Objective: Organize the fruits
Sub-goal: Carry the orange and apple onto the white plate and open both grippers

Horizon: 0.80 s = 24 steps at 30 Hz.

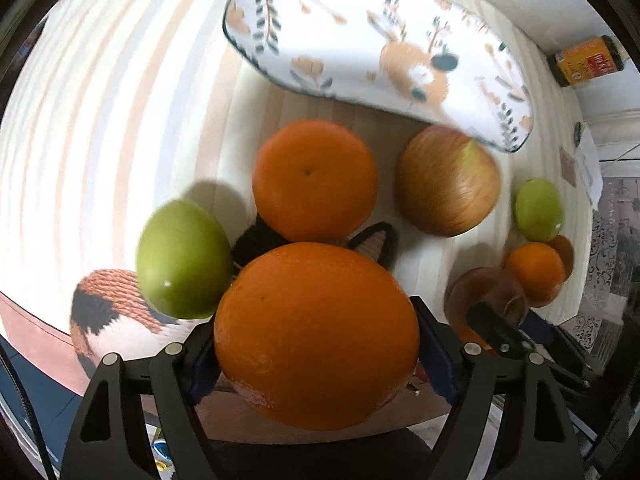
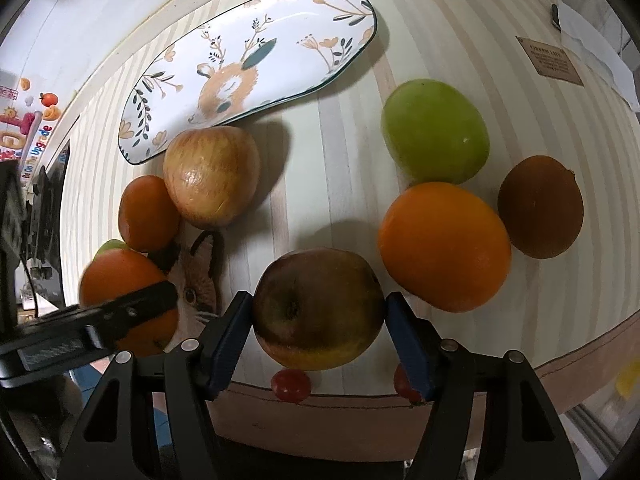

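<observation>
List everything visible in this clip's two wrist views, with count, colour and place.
Oranges: three, orange; one gripped, others on the table.
Apples: two, red-yellow; one gripped, one by the plate.
Green fruits: two, green, far apart.
Brown fruit: one, table's right.
Plate: one, white, deer pattern, no fruit on it.
Cherry tomatoes: two, red, table edge.
Jar: one, orange, far corner.
Left gripper: shut on orange.
Right gripper: shut on apple.
</observation>
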### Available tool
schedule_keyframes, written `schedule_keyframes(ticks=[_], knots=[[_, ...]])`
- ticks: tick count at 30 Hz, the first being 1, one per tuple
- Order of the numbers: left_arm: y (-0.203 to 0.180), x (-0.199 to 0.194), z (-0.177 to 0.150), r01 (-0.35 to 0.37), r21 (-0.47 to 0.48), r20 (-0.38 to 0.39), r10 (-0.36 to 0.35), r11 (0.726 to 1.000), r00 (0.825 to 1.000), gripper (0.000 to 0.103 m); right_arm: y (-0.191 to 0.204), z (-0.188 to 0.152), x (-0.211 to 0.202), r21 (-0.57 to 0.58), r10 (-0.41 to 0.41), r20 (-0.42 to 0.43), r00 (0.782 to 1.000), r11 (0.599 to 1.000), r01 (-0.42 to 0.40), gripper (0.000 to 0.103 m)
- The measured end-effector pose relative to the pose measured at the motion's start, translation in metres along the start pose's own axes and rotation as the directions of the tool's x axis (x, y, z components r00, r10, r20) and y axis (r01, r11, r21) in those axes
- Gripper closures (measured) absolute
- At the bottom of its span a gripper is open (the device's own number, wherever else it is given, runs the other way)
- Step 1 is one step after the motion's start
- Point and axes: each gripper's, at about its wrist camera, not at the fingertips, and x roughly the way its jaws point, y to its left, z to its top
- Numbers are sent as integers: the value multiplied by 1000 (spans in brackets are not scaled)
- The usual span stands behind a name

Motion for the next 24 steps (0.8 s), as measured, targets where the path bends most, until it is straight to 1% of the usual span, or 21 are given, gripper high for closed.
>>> schedule_keyframes(ticks=[3,4,6,8,9,10,11,13,15,19,22,24], knots=[[-6,-29,3,18,17,43,-19,1000,999,22,1,1,-17,3,31,24,999,1000,-31,33],[-10,-44,5,25,29,66,-27,999,997,22,2,4,-30,0,47,41,998,999,-48,33],[-19,-64,18,42,45,102,-46,998,994,22,4,11,-48,-2,76,71,995,997,-76,33],[-28,-85,35,60,69,128,-69,996,989,22,7,27,-73,-24,99,120,988,995,-97,33],[-34,-96,50,69,78,138,-79,995,987,22,9,34,-78,-30,103,133,986,995,-100,33],[-32,-97,59,72,83,143,-83,994,986,22,12,45,-83,-37,110,150,983,994,-105,33],[-37,-98,72,66,94,144,-80,993,986,22,16,60,-86,-52,112,163,980,993,-105,33],[-37,-93,102,40,99,152,-55,994,987,22,23,89,-84,-77,95,182,979,994,-82,33],[-34,-80,124,23,95,137,-36,995,990,22,33,113,-76,-99,68,185,980,994,-51,33],[-30,-42,175,7,62,60,-11,998,998,22,45,164,-42,-146,27,123,992,989,-9,33],[-27,-17,192,-5,56,11,4,998,1000,22,57,188,-21,-197,-16,95,995,980,34,33],[-25,-7,200,3,39,-15,-3,999,1000,22,63,200,-9,-229,-35,71,997,972,50,33]])
